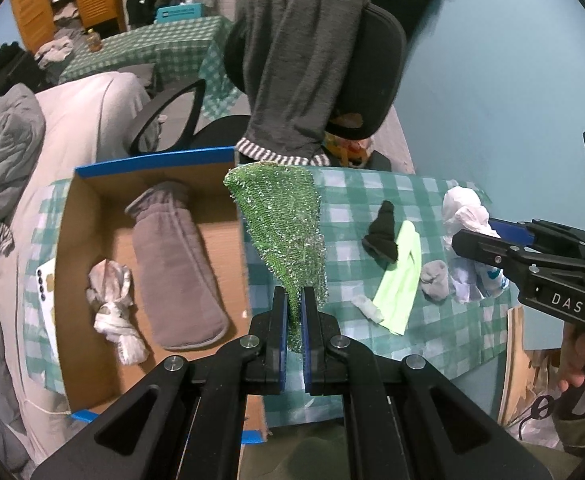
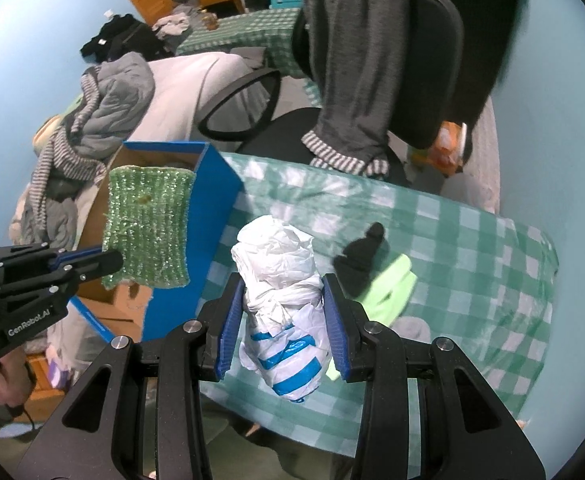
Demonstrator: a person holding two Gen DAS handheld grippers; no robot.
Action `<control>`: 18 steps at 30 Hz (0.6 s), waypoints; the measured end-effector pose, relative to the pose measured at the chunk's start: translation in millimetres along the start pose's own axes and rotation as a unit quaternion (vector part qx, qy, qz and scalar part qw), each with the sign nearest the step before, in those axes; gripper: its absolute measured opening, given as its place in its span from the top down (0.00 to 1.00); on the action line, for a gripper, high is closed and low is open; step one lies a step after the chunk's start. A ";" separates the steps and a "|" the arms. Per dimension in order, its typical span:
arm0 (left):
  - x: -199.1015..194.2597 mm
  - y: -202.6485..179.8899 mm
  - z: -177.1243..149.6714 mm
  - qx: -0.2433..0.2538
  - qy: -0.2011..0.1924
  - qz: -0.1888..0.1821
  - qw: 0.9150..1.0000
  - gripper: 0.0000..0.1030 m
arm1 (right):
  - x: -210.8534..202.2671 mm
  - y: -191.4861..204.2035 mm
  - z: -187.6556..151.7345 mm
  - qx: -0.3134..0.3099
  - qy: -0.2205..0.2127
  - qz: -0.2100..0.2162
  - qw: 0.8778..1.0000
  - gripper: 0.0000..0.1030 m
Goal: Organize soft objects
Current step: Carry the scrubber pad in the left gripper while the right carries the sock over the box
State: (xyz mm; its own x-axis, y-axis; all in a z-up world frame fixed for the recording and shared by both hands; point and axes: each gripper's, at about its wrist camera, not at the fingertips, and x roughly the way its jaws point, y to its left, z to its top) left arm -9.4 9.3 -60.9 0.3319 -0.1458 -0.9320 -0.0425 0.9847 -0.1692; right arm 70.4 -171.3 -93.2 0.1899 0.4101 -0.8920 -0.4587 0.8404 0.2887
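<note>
While the left gripper [image 1: 294, 300] pinches the sponge [image 1: 282, 224] and the right gripper [image 2: 282, 308] clamps the bag [image 2: 280, 296], the box [image 1: 92, 168] lies at ten o'clock, nearer the left.

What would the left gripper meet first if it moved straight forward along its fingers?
Probably the checked tablecloth beside the cardboard box; the left gripper is shut on the green scrubbing cloth, though depth is unclear.

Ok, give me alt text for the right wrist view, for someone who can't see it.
The right hand-held gripper grips a knotted white plastic bag with blue stripes above a green checked tablecloth. On the left, the left hand-held gripper holds a green scrubbing cloth near an open blue cardboard box.
</note>
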 end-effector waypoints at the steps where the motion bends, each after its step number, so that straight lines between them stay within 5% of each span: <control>1: -1.6 3.7 -0.8 -0.003 -0.001 0.001 1.000 0.95 | 1.2 4.3 1.2 -0.004 0.000 0.002 1.000 0.63; 18: -22.6 71.8 -25.8 -0.065 -0.012 0.025 0.998 0.95 | 33.4 83.7 24.7 -0.072 0.011 0.042 0.996 0.63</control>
State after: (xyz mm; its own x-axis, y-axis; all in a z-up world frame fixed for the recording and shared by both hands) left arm -44.3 80.9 -60.2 0.3487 -0.0934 -0.9326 -0.1802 0.9698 -0.1645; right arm 59.9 -78.5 -90.2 0.1267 0.4676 -0.8748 -0.5930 0.7427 0.3111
